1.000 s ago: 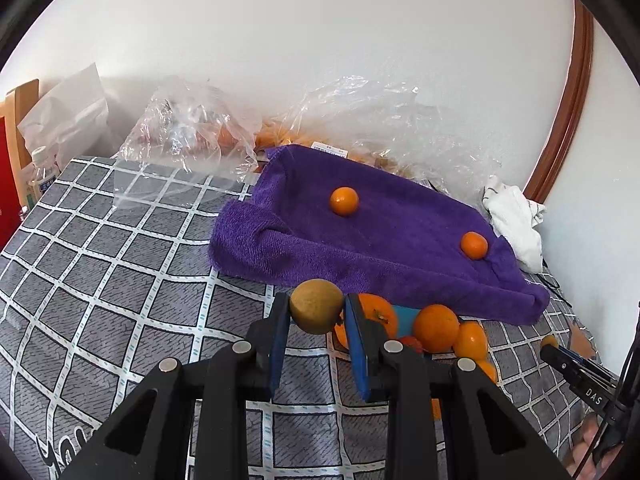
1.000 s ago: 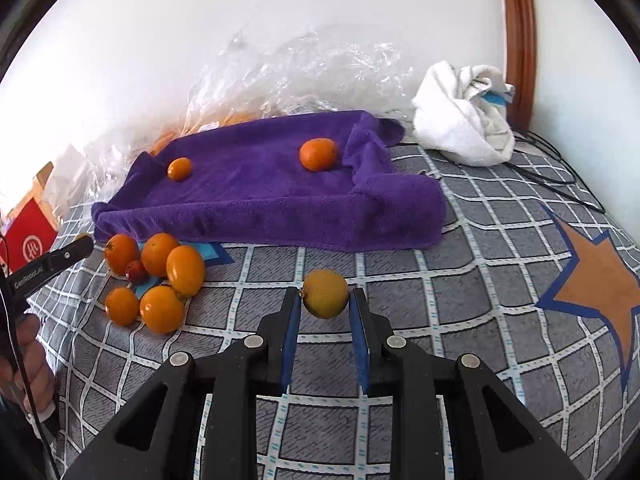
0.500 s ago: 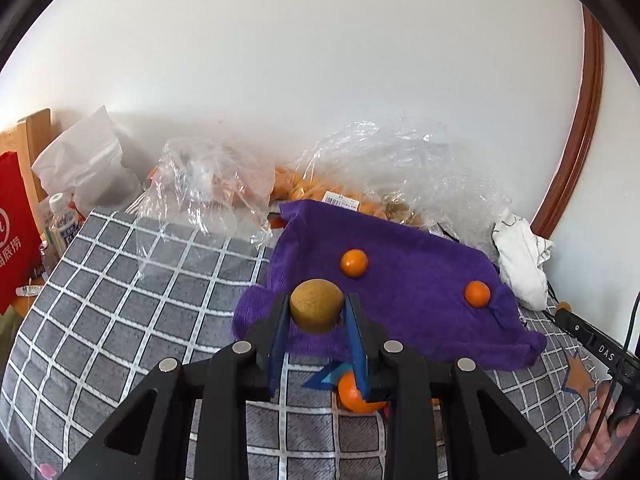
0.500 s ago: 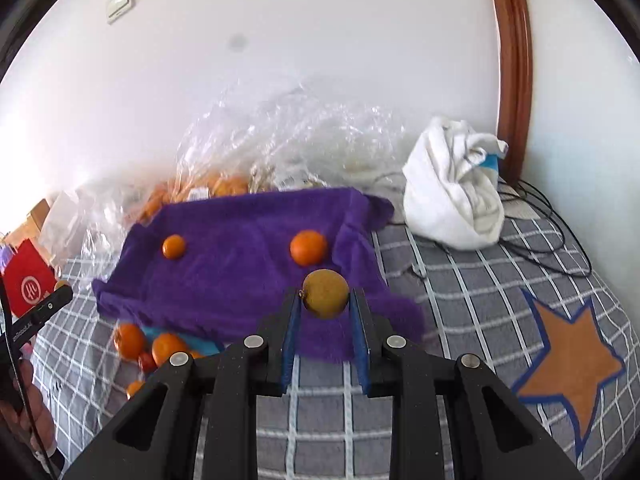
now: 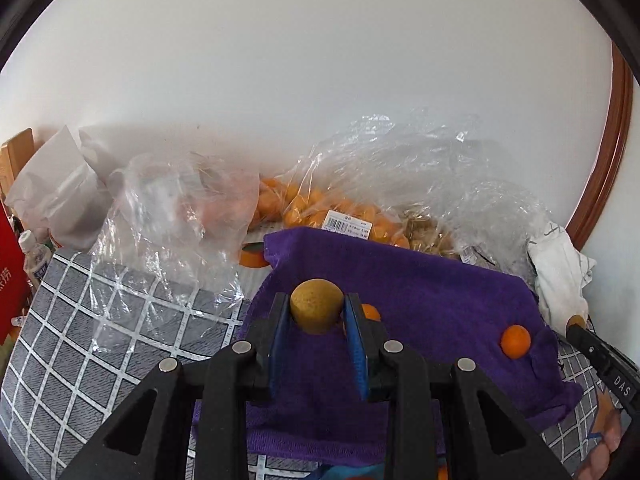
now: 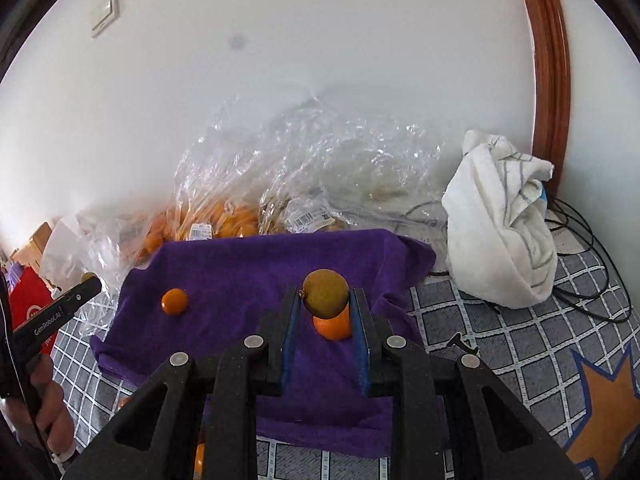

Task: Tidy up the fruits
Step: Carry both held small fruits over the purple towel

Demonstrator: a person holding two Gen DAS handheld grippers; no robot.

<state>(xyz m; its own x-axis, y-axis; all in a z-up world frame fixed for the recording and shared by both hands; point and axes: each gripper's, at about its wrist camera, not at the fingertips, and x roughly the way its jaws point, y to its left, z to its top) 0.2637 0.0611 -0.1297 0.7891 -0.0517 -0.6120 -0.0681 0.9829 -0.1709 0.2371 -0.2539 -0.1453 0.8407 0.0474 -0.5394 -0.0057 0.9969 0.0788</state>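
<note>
My left gripper point(image 5: 317, 312) fingers pinching brownish fruit point(image 5: 317, 305); right gripper point(image 6: 325, 310) fingers pinching yellow-green fruit point(image 6: 326, 294); both above purple towel point(image 6: 240, 272).

A plain white wall point(image 6: 320, 80) is seen behind, lit evenly. A wooden door frame point(image 6: 552, 80) is set at its right, and a light switch point(image 6: 105, 13) is mounted high up.

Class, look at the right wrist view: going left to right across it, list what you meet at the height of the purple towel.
Left gripper → small orange → yellow-brown fruit held in the right gripper → white cloth bundle → black cables.
</note>
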